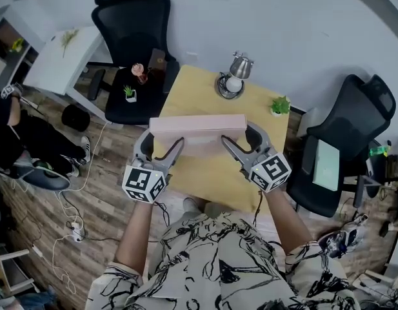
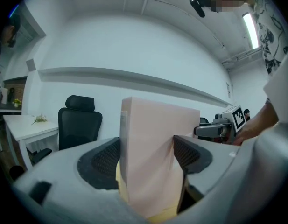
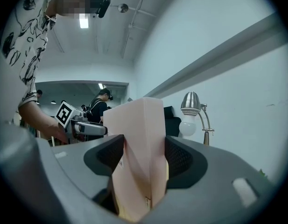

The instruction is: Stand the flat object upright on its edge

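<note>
The box (image 1: 197, 125) is seen as smooth, matt pink card. The surface (image 1: 205, 176) is shown in smooth pale wood, the floor (image 1: 111, 163) in darker wood planks. The lamp (image 1: 240, 65) is finished in glossy metal. The left gripper (image 2: 146, 155) and right gripper (image 3: 144, 157) are moulded in matt grey plastic, and the pads (image 2: 105, 158) on their jaws are faced in black, finely ribbed material. The chair (image 1: 131, 11) is upholstered in black cloth.

This is an office. Black mesh swivel chairs (image 1: 131, 18) stand round a small yellow tabletop (image 1: 199, 95) that carries a desk lamp (image 1: 239, 66) and a potted plant (image 1: 280, 105). A white desk (image 1: 57, 60) sits by the wall. A power strip (image 1: 75, 233) and its cables trail over the wood-plank floor (image 1: 31, 192) (tube lights (image 2: 250, 29) overhead, plain white walls).
</note>
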`<state>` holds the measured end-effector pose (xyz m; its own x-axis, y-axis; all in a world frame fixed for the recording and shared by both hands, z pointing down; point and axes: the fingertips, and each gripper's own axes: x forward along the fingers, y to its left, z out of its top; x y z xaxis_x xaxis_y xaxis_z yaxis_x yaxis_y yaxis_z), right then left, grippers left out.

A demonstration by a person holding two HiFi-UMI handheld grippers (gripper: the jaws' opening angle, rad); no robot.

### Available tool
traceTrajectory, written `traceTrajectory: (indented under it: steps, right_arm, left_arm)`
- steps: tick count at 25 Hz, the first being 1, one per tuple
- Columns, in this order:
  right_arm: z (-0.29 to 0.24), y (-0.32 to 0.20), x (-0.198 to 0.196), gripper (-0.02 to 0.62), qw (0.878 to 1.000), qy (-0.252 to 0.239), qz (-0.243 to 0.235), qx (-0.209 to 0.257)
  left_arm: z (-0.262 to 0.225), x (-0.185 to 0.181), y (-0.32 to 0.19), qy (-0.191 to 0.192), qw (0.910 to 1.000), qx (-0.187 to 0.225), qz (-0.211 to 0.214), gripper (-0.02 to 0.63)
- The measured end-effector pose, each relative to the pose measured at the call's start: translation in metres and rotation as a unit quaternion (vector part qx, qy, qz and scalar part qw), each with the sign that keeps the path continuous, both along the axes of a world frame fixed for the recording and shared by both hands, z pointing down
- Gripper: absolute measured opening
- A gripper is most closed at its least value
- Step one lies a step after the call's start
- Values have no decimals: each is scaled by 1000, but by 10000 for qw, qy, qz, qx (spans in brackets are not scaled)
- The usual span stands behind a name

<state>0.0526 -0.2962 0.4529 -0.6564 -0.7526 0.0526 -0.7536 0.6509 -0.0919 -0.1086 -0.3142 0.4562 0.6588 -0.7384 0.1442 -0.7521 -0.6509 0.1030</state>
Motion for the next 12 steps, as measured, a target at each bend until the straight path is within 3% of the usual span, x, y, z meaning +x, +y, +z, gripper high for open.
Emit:
traceTrajectory:
  steps: [12]
  right_arm:
    - [16,-3,1,276,9996,206,-116,184]
  left_arm:
    - [18,2,-1,34,10000,74,51,354]
